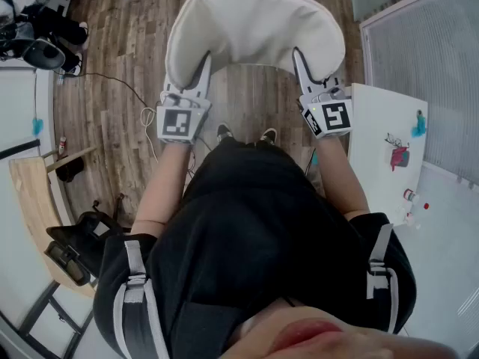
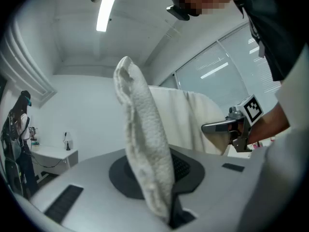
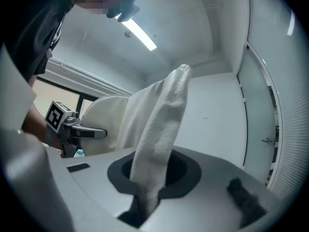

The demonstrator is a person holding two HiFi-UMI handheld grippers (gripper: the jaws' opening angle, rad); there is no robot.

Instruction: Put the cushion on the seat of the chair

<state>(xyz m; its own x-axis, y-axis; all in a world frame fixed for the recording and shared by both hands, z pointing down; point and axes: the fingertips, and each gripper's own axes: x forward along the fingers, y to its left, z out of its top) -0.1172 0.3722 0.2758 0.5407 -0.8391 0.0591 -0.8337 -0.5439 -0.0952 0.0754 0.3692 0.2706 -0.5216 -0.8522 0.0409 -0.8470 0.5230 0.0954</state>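
A white padded cushion (image 1: pixel 251 25) hangs in the air in front of me over the wooden floor, gripped at its near edge on both sides. My left gripper (image 1: pixel 200 72) is shut on its left part, and my right gripper (image 1: pixel 299 64) is shut on its right part. In the left gripper view the cushion's fleecy edge (image 2: pixel 145 144) stands pinched in my left gripper (image 2: pixel 169 211), with the right gripper (image 2: pixel 219 127) beyond it. In the right gripper view the cushion (image 3: pixel 159 139) is clamped in my right gripper (image 3: pixel 145 207), and the left gripper (image 3: pixel 89 132) shows behind it. I see no chair seat clearly.
A white table (image 1: pixel 374 170) with small items stands close at the right. At the left are a wooden board (image 1: pixel 34 193) and a black framed object (image 1: pixel 75 245). Black gear (image 1: pixel 37 40) and a cable (image 1: pixel 120 84) lie on the floor at the far left.
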